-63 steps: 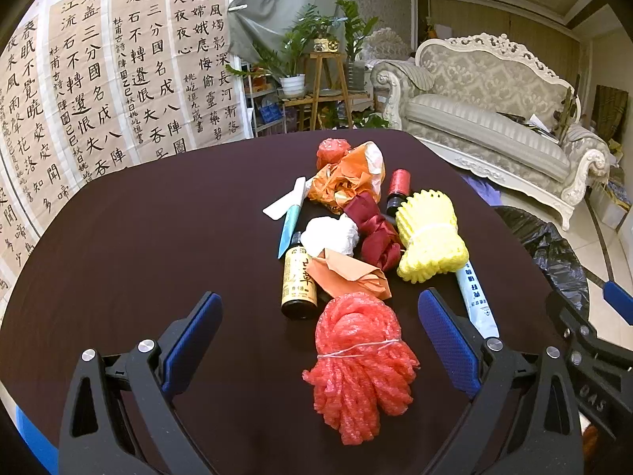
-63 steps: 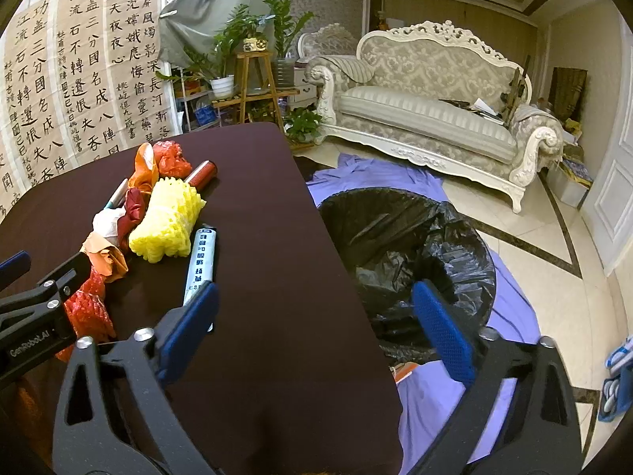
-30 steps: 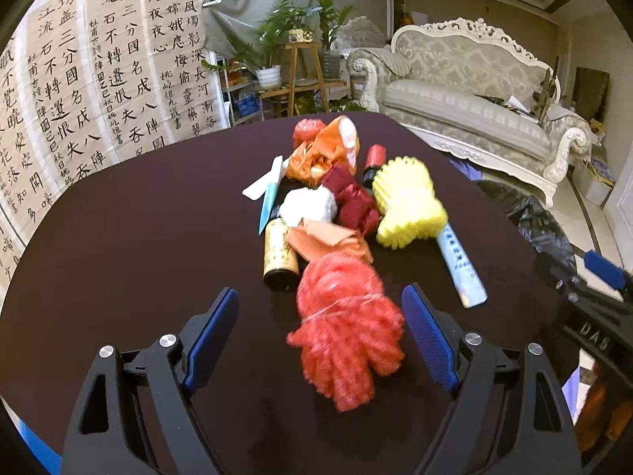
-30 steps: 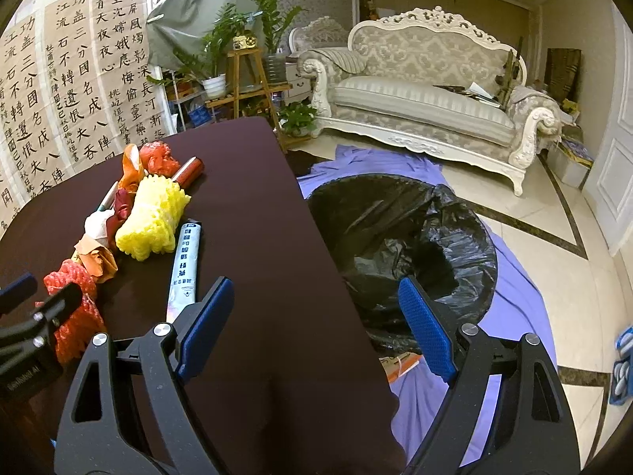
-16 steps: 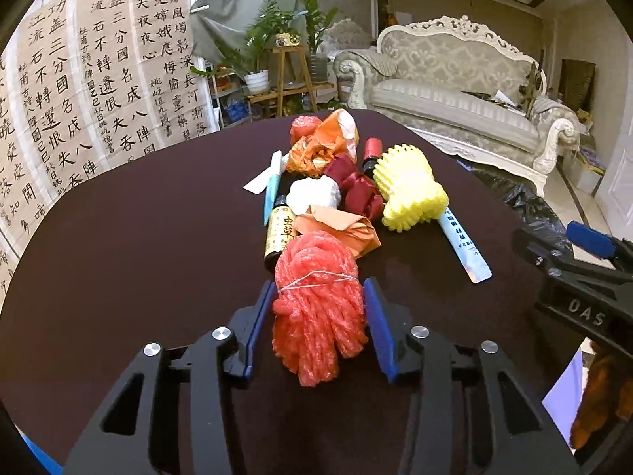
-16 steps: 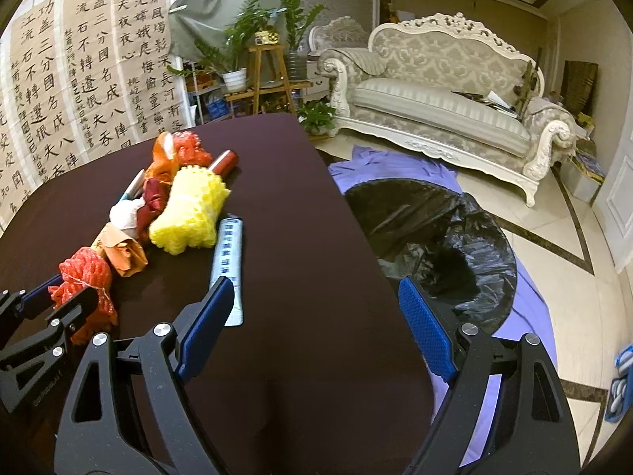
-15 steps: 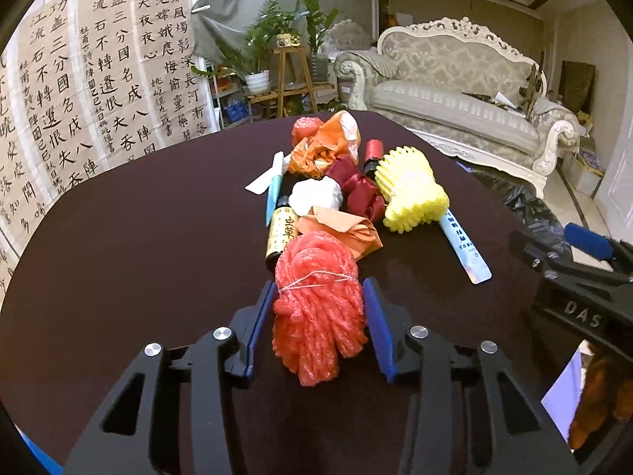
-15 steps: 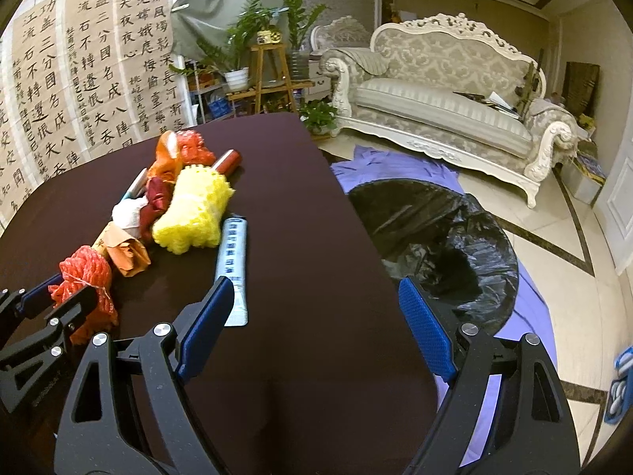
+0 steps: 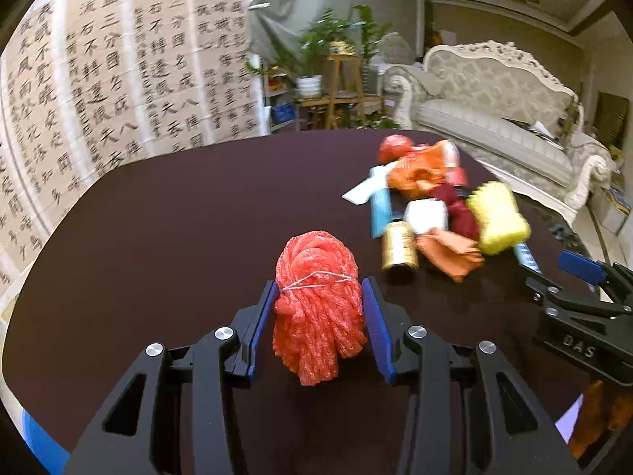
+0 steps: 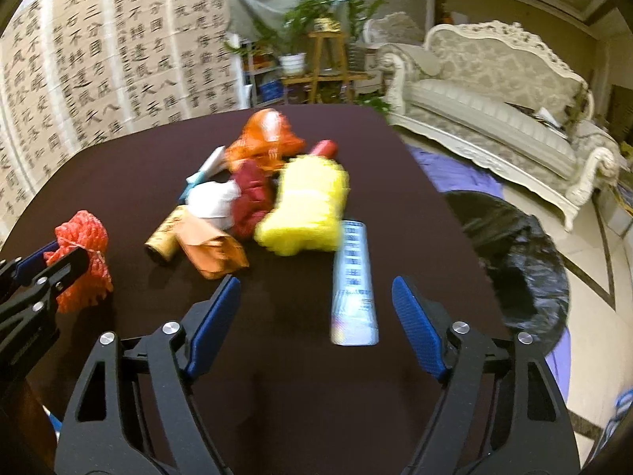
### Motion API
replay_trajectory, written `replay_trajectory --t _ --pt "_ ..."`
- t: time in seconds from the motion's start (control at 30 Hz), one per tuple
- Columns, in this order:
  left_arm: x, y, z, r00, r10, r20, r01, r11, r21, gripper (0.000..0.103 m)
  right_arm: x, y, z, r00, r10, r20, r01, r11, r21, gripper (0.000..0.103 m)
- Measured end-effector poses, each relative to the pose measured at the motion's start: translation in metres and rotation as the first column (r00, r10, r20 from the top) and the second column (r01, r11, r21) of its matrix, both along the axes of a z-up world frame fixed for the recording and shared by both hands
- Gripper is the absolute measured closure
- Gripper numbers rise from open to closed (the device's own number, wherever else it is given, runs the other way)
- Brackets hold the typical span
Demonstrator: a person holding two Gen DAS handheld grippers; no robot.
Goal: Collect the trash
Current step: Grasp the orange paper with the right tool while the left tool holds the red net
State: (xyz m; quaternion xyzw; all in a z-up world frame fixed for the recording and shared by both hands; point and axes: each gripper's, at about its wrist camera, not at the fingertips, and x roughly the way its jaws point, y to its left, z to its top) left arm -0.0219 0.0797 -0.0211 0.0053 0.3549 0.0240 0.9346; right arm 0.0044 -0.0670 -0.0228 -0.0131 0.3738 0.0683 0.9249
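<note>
- Red foam-net bundle (image 9: 318, 308) is sitting clamped between the left gripper's (image 9: 318, 308) blue pads, over the dark table (image 9: 158, 237).
- Right gripper (image 10: 316, 312) is hovering with jaws spread, just narrowing, around the white-blue tube's (image 10: 353, 281) near end, not touching.

text: "DAS" | on: right hand-held gripper (image 9: 581, 273) body | wall sheets (image 9: 118, 79): Chinese calligraphy, blurred

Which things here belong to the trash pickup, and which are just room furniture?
Job:
- red foam net, clamped in the left gripper
- yellow foam net
- tube, ahead of the open right gripper, whose jaws have just been closing
- small bottle
- black bin bag

Lying about:
- sofa
- potted plants
- calligraphy sheets
</note>
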Motion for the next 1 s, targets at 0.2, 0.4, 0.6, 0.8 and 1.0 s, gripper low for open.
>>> replay_trajectory --t 0.2,0.4,0.6,0.8,1.0 --pt "0.006 0.027 -0.008 0.999 0.050 -0.018 -0.050 0.999 -0.009 0.060 0.012 0.031 -0.003 0.998 0.063 -0.025 -0.063 0.998 -0.011 0.036" --pt "0.008 0.035 -0.009 0.998 0.060 -0.019 -0.060 0.998 -0.031 0.060 0.025 0.055 -0.007 0.994 0.094 -0.052 -0.096 0.995 -0.032 0.037" --pt "0.008 0.036 -0.010 0.998 0.058 -0.016 -0.058 0.997 -0.040 0.060 0.035 0.068 -0.017 0.987 0.122 -0.104 -0.130 0.989 -0.070 0.053" --pt "0.011 0.040 -0.008 0.998 0.059 -0.014 -0.060 0.997 -0.049 0.060 0.034 0.066 -0.018 0.986 0.125 -0.107 -0.131 0.990 -0.051 0.068" --pt "0.009 0.041 -0.005 0.998 0.064 -0.006 -0.064 0.997 -0.053 0.060 0.024 0.062 -0.017 0.985 0.133 -0.105 -0.137 0.990 -0.030 0.070"
